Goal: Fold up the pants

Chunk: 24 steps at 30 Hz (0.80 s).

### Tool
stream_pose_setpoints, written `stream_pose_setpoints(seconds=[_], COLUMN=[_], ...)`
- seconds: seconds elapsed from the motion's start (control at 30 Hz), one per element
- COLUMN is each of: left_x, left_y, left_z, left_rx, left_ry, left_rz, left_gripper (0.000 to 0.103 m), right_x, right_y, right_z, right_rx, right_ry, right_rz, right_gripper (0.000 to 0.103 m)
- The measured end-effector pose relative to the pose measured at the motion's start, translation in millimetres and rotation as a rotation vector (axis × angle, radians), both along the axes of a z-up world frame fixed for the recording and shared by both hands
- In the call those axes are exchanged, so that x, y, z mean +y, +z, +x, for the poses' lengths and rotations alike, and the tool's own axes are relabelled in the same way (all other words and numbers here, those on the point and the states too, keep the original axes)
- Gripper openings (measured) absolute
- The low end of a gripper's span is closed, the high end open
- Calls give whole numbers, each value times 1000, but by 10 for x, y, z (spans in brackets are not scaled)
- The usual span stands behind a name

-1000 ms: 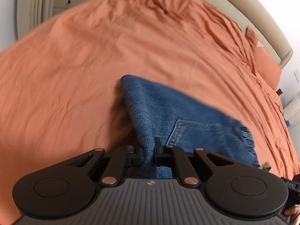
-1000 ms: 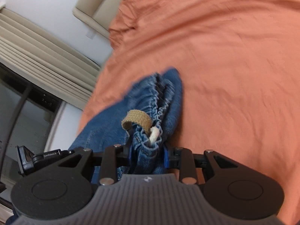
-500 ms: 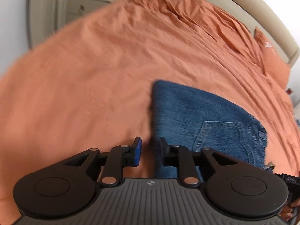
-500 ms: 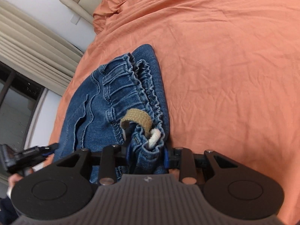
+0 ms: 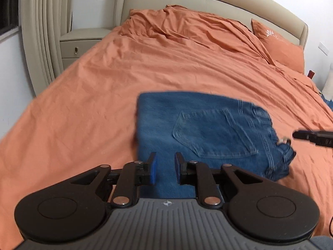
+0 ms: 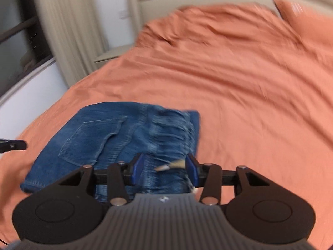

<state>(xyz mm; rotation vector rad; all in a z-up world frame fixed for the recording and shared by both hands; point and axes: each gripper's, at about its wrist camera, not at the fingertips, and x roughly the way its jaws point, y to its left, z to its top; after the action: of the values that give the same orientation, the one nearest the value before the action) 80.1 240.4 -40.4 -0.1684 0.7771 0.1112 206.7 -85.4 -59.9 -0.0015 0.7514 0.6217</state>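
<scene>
The blue denim pants point(image 5: 199, 129) lie folded into a compact rectangle on the orange bed sheet point(image 5: 93, 95), back pocket up. My left gripper point(image 5: 165, 167) is open and empty above the near left part of the pants. In the right wrist view the pants point(image 6: 100, 137) lie with the gathered waistband on the right. My right gripper point(image 6: 164, 168) is open above the waistband end, with a tan drawstring point(image 6: 170, 166) lying between its fingers. The right gripper's tip shows in the left wrist view point(image 5: 312, 136).
A beige padded headboard point(image 5: 208, 2) and an orange pillow point(image 5: 278, 43) are at the far end. A beige nightstand point(image 5: 81, 43) and curtains point(image 5: 41, 31) stand at the left. The duvet point(image 5: 177, 23) is rumpled near the headboard.
Both grippers let go of the pants and opened. The pants went from held up to lying flat and folded. Both grippers drew back and tilted up toward the headboard.
</scene>
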Motion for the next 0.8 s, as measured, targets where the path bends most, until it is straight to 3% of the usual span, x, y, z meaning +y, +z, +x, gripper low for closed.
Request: stream_pose_setpoints(seconds=[0.07,0.1,0.17,0.33,0.43,0.6,0.73,0.8], left_x=[-46,-43,-24,21,82,43,125,145], left_y=[-179,-259,-384,-640,-708,-546,-274,-219], left_z=[-8,-2,-26,-30,9,41,88,252], left_rx=[25,40,55,128,155,161,40,12], left_ry=[11,18,34,22,39,27,32,49], left_rz=[4,-6,6,36,6,29,-22,-13], left_gripper=[20,20,20,16,14,12,14,15], right_x=[129,180,253,281,311,384,266,336], right_y=[-26,-77,-223,-567,-701,-648,-354,-285], right_z=[-71,-72,-60,-4,69,112,242,400], right_rx=[-45,-50,-32,13,25,30,15,2], right_ry=[39,43,46,34,27,38,19,9], right_rz=[-45,-70,-109,-137,-144,-173,-52,-37], right_gripper=[33,25,20,16,14,13,15,15])
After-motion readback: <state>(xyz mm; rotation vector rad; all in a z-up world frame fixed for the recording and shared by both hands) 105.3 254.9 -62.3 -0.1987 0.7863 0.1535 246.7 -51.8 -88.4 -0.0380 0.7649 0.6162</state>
